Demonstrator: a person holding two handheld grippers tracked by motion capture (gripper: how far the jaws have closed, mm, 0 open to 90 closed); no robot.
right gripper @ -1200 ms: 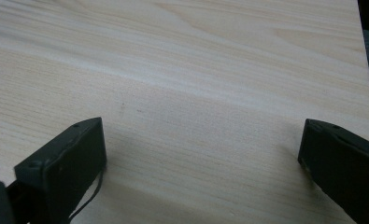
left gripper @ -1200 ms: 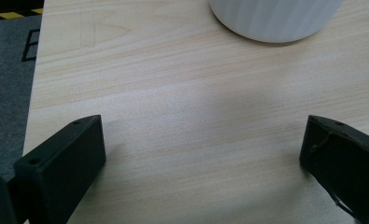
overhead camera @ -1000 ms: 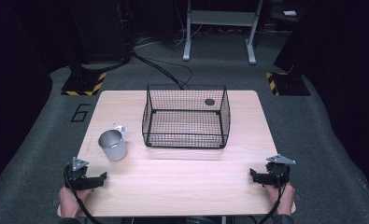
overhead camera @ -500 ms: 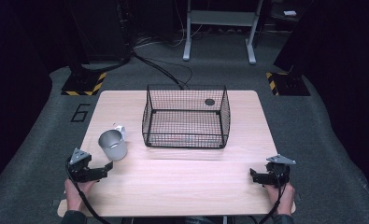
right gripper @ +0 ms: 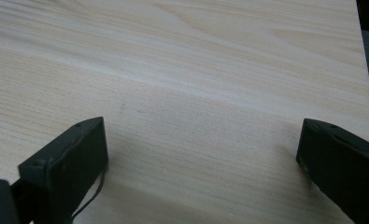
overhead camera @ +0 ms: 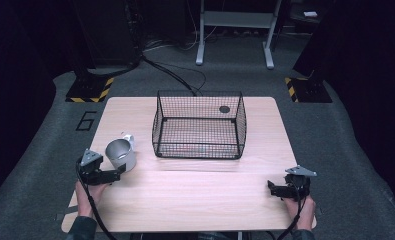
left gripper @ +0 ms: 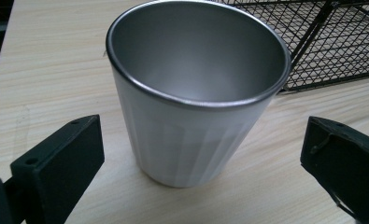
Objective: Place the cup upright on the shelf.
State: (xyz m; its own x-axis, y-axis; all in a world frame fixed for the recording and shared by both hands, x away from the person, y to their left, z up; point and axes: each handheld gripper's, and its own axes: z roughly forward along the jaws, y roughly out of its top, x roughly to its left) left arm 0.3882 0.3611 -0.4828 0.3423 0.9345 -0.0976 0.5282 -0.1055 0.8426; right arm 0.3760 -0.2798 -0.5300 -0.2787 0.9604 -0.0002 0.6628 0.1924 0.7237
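1. The upright silver metal cup (left gripper: pixel 196 93) is seen on the light wooden tabletop (overhead camera: pixel 195 200), beside the black wire basket (overhead camera: pixel 199 125).
2. The left tongs (left gripper: pixel 196 158) are held wide open around the cup, without touching it.
3. The right tongs (right gripper: pixel 201 168) are held wide open and empty.

In the high view, a small white thing (overhead camera: pixel 128 137) behind the cup (overhead camera: pixel 121 154) is mostly hidden, too small to tell. In the left tool view, the basket (left gripper: pixel 331 42) is cut off at the top and right edges, and the cup's far side is hidden.
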